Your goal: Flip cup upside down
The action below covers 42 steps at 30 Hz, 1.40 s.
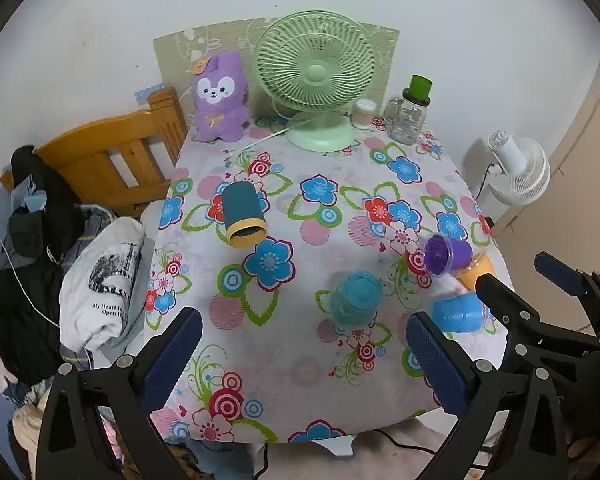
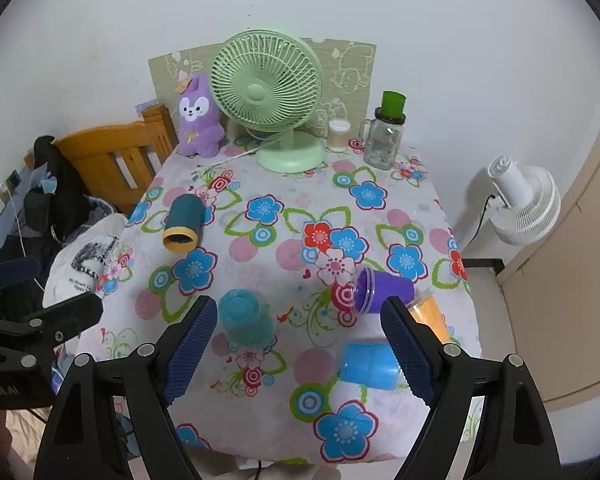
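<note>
Several cups are on the floral tablecloth (image 1: 300,380). A dark teal cup with a yellow rim (image 1: 243,214) (image 2: 185,223) lies on its side at the left. A translucent cyan cup (image 1: 356,298) (image 2: 245,317) stands upside down in the middle. A purple cup (image 1: 447,255) (image 2: 382,290), an orange cup (image 1: 476,270) (image 2: 430,316) and a blue cup (image 1: 460,314) (image 2: 370,366) lie on their sides at the right. My left gripper (image 1: 304,354) is open and empty above the near edge. My right gripper (image 2: 300,350) is open and empty, hovering over the cyan and blue cups.
A green desk fan (image 1: 316,76), a purple plush toy (image 1: 219,98), a glass jar with green lid (image 1: 410,114) and a small jar (image 1: 363,113) stand at the table's back. A wooden bed frame (image 1: 112,160) with clothes is left. A white fan (image 1: 518,170) is right.
</note>
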Available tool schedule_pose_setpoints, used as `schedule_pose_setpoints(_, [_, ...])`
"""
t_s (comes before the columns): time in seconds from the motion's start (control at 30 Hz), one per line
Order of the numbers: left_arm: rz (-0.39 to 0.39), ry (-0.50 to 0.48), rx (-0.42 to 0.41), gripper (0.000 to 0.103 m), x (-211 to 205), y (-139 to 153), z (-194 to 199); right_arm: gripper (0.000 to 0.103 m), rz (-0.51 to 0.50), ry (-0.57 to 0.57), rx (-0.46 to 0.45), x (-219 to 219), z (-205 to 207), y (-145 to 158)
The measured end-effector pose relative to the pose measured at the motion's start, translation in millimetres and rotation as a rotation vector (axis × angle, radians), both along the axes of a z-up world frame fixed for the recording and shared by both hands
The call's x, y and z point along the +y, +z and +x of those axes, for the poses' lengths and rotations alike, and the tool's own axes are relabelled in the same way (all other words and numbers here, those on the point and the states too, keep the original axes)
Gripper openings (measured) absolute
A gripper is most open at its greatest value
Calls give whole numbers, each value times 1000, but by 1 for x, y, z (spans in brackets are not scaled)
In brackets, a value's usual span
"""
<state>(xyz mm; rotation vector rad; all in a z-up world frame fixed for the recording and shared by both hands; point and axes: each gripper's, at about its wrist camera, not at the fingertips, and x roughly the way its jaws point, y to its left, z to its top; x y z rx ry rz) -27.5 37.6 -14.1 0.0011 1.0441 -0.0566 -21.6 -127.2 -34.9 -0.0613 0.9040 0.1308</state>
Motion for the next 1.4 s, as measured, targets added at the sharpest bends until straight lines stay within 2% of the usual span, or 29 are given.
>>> schedule_pose_setpoints(0.5, [17,-6,-17,103,-7,6,-1,86,2,-8,-19,1,-8,7])
schedule_pose_setpoints(1.4, [31,22,-15,103,-10,2,18,86,10,7,-12,-1,21,5])
